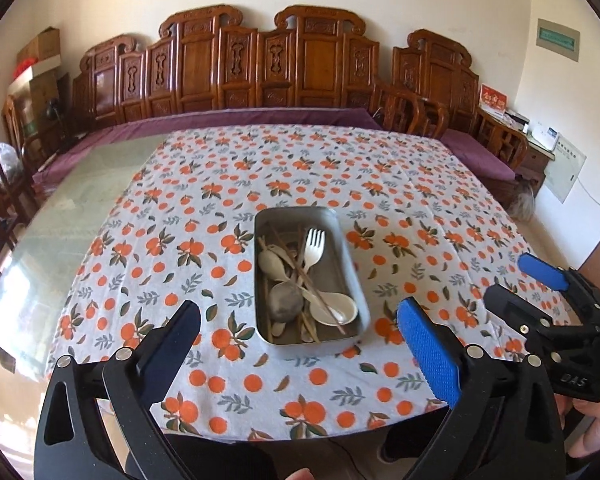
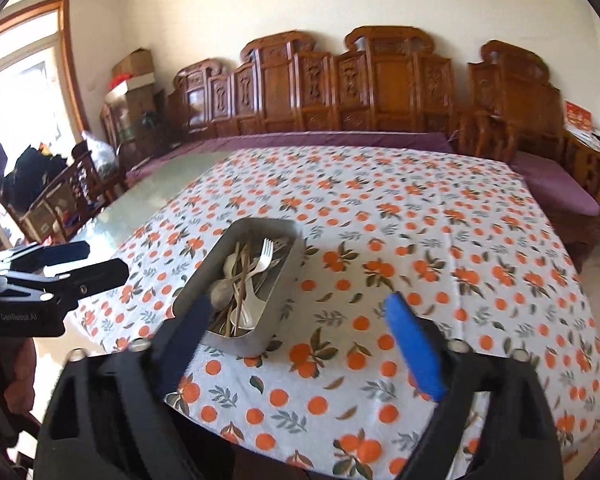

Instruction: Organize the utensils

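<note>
the metal tray [image 1: 360, 280] sits near the front middle of the table, on the orange-print tablecloth [image 1: 220, 184], and every utensil in sight lies inside it: a white plastic fork [image 1: 314, 246] with its tines toward the far end, a pale soup spoon [image 1: 336, 310] near the front end, a grey spoon [image 1: 285, 301] beside it, and a loose cross of wooden chopsticks [image 1: 300, 268] over the lot. no utensil shows on the cloth around the tray, so the gathering looks done or close to it, though the pile is jumbled rather than lined up. the left gripper [image 1: 300, 336] has its jaws spread wide with nothing between them; the tray only appears in the gap because the camera looks through them from above and short of it. the right gripper [image 2: 300, 324] is likewise spread and empty, hanging over the near edge of the table with the tray's front corner seen past its left finger. each tool shows in the other's view, off to the side and clear of the tray. held high and back like this, both tools seem placed to leave the tray alone, not to reach in. a hand [image 1: 596, 420] grips the right tool's handle at the lower right edge.
</note>
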`<action>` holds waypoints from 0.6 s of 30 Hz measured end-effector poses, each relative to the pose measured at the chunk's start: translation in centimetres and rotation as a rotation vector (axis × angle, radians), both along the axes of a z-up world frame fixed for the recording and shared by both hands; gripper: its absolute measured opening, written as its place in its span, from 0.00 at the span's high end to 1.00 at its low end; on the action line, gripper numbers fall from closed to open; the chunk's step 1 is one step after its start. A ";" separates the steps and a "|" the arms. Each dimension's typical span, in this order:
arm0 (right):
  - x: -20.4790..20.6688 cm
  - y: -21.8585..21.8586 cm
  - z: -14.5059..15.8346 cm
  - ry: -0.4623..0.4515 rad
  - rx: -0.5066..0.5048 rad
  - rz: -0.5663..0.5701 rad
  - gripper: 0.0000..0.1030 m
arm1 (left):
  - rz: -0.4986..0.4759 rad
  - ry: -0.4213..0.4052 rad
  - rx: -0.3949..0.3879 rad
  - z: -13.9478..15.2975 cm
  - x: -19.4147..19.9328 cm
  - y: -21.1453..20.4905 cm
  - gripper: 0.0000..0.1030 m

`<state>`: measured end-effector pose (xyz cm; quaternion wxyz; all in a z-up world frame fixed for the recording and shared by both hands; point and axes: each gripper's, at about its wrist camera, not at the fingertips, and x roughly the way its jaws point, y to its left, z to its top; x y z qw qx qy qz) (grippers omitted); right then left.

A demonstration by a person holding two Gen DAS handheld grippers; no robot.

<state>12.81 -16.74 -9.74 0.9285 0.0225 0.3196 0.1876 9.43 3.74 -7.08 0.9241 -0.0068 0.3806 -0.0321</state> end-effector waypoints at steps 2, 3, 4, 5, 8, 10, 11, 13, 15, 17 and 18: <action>-0.8 -0.6 0.6 -0.016 -0.007 -0.021 0.02 | -0.003 -0.009 0.012 0.5 -0.6 -0.7 0.08; -1.3 -1.0 1.1 -0.026 -0.013 -0.036 0.02 | -0.007 -0.016 0.016 0.9 -0.9 -1.1 0.08; -1.7 -1.2 1.5 -0.035 -0.012 -0.044 0.02 | -0.010 -0.025 0.020 1.2 -1.2 -1.5 0.08; -2.1 -1.6 1.9 -0.044 -0.012 -0.054 0.02 | -0.013 -0.032 0.024 1.5 -1.5 -1.8 0.08; -3.1 -2.4 3.1 -0.066 -0.006 -0.074 0.02 | -0.016 -0.059 0.033 2.6 -2.4 -2.6 0.08; -3.6 -2.7 3.8 -0.078 -0.004 -0.083 0.02 | -0.020 -0.077 0.031 3.3 -3.0 -2.9 0.08; -3.9 -2.9 4.2 -0.086 -0.002 -0.087 0.02 | -0.021 -0.087 0.030 3.7 -3.2 -3.0 0.08; -4.4 -3.1 5.0 -0.102 -0.001 -0.094 0.02 | -0.026 -0.116 0.031 4.7 -3.9 -3.3 0.08; -4.7 -3.2 5.5 -0.118 -0.001 -0.099 0.02 | -0.025 -0.138 0.036 5.5 -4.6 -3.6 0.08; -5.3 -3.5 6.3 -0.139 0.003 -0.106 0.02 | -0.021 -0.156 0.037 6.3 -5.0 -3.7 0.08; -5.5 -3.6 6.7 -0.149 0.004 -0.109 0.02 | -0.018 -0.168 0.036 6.8 -5.3 -3.8 0.08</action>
